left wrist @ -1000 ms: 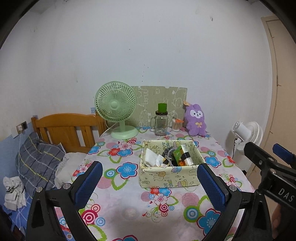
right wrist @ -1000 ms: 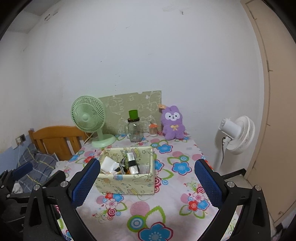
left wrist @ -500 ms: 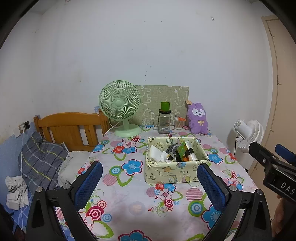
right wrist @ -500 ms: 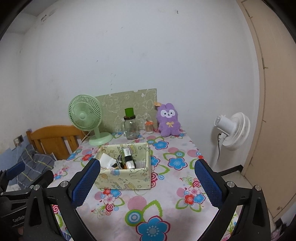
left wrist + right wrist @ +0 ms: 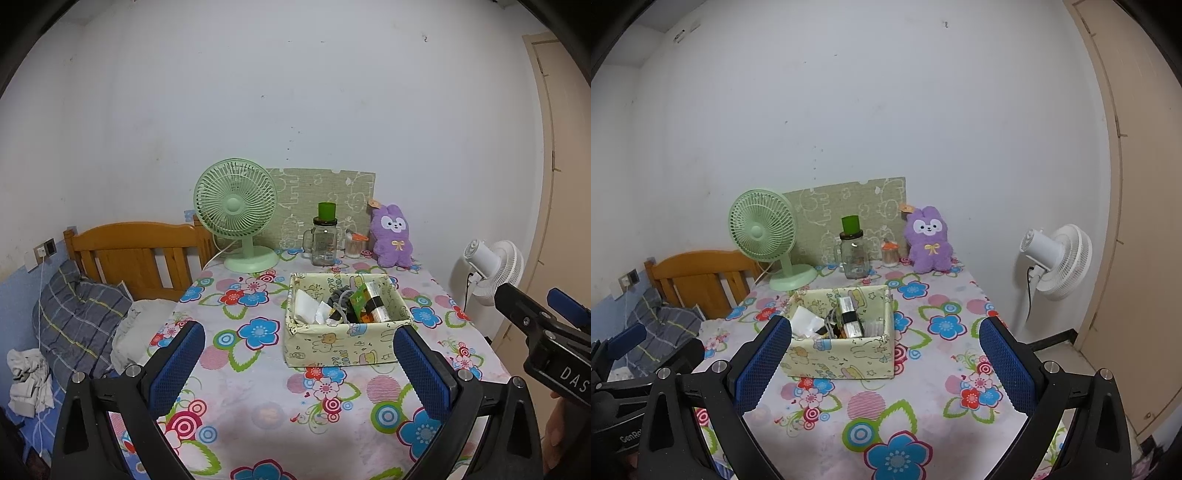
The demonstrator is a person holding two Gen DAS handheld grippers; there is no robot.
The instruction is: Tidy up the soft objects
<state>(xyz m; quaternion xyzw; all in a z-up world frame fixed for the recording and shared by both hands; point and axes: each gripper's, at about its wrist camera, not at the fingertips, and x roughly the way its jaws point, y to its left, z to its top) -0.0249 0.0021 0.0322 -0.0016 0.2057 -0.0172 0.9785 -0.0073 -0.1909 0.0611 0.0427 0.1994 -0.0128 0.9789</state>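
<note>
Holding left gripper (image 5: pixel 298 363) and right gripper (image 5: pixel 885 363) spread wide, both empty. Purple plush bunny (image 5: pixel 929 240) sits at table's 1 o'clock, outside fabric bin (image 5: pixel 842 356); stage unclear.

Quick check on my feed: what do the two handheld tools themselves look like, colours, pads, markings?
Both match. The left tool and right tool each have black angular plastic arms with silver screw heads, ending in two blue mesh-textured rectangular pads. White lettering "DAS" shows on the right tool's body in the left view, "GenRo" on the left tool's in the right view. No cables or sleeves visible.
</note>
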